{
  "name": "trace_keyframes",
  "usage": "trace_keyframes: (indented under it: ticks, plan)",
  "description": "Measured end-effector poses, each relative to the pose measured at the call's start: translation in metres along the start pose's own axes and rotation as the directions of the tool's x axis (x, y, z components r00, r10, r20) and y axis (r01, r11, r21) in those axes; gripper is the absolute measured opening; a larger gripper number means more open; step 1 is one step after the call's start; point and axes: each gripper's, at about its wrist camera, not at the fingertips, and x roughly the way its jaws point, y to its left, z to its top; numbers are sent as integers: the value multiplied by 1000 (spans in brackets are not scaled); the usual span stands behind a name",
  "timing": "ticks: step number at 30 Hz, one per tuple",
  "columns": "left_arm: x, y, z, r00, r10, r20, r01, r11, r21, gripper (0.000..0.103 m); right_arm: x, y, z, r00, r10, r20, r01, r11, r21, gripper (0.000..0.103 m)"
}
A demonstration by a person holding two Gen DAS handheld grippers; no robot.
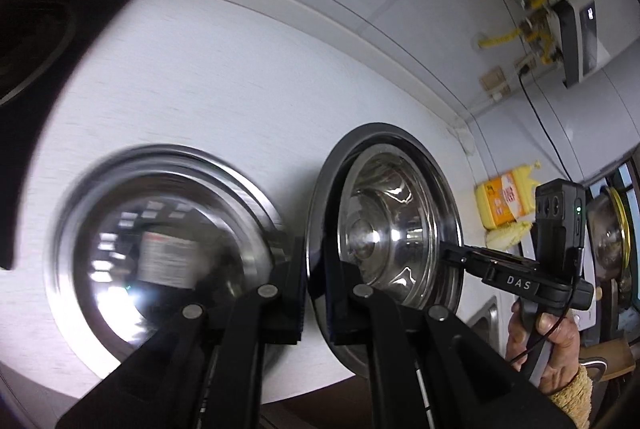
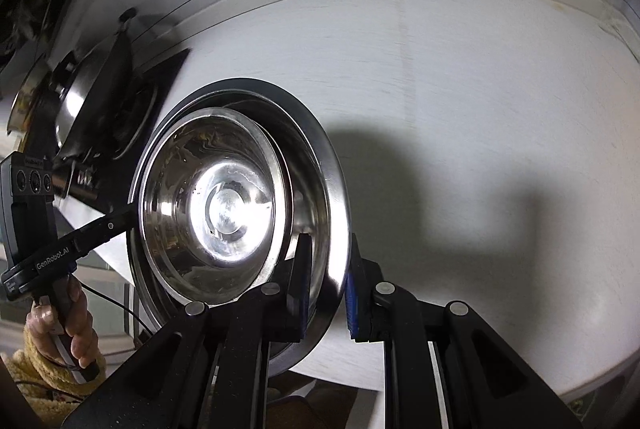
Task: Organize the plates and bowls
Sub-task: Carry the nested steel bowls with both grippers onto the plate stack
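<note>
While both claws pinch opposite rims, the plate [image 2: 320, 165] hangs tilted.

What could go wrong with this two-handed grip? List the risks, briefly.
1. The left tongs and right tongs pinch only the thin rim of the steel plate, on opposite sides; the polished metal could slip free.
2. The small bowl appears to sit loose inside it; a tilt would likely send it sliding out.
3. The second plate lies close by on the counter; a careless swing might clip it.
</note>
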Motion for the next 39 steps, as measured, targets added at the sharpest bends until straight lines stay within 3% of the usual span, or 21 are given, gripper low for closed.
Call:
trace_keyframes:
  ticks: [9,19,28,39]
  plan:
    - [-59,85,-7,991,104,80,-102,994,-38,7,47,85,7,997,38,-68,-45,992,-117,14]
    - [-63,137,-20,993,99,58,-96,994,-50,8,81,108,1,991,3,-135,-21,990,-137,14]
    - [-30,124,-15,993,108,55,-109,994,2,9,94,110,1,987,-48,-153,29,991,-129,14]
    - [-10,123,-10,981,173,90,-177,984,33,9,87,105,7,991,-28,-134,5,987,-163,16]
